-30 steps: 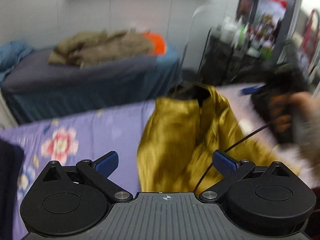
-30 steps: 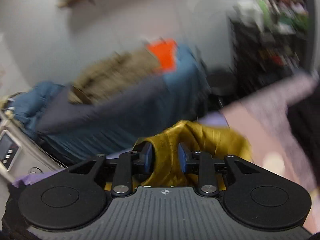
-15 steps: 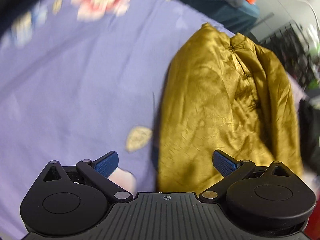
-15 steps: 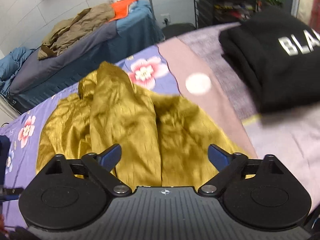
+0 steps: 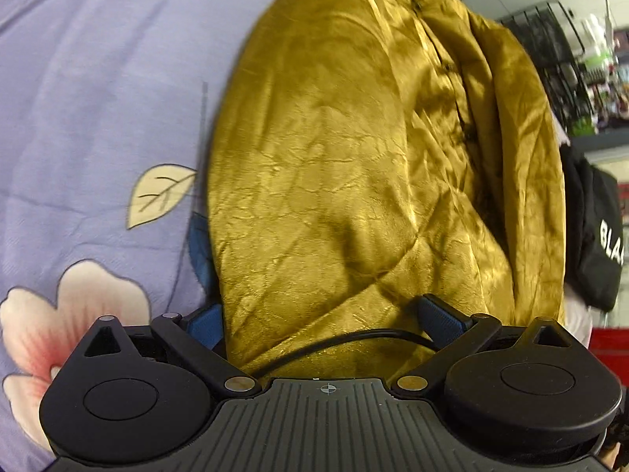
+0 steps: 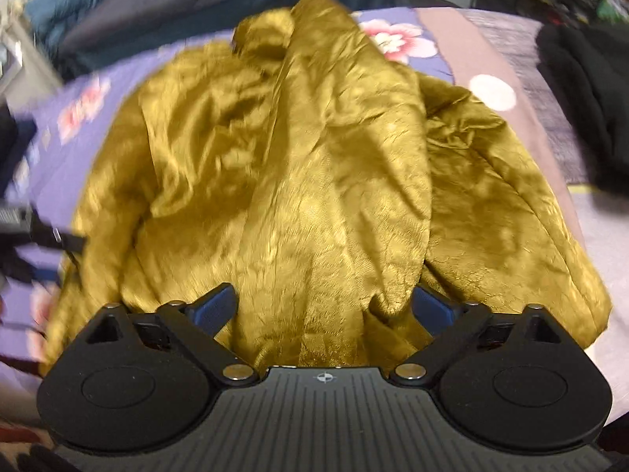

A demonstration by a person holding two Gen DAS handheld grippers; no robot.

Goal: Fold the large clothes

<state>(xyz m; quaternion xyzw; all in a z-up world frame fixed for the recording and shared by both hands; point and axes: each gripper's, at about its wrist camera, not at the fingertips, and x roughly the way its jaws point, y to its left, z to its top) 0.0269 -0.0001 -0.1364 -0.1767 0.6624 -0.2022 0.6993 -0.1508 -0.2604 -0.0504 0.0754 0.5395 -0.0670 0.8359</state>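
Note:
A large mustard-gold satin garment (image 5: 354, 165) lies on the lilac flowered bedsheet (image 5: 98, 78), partly folded lengthwise, collar at the far end. In the right wrist view the same garment (image 6: 314, 165) lies rumpled with one panel laid over the middle. My left gripper (image 5: 320, 320) is open, its blue-padded fingers either side of the garment's near hem. My right gripper (image 6: 322, 308) is open over the near edge of the fabric, holding nothing.
A folded black garment with white letters (image 5: 601, 236) lies at the right, also in the right wrist view (image 6: 585, 90). A second bed with a dark cover and piled clothes (image 6: 220, 4) stands behind. Shelving (image 5: 558, 51) stands at the far right.
A second ago my right gripper was shut on the gold fabric; it has let go and stands open. Both grippers have come down close over the garment's near edge.

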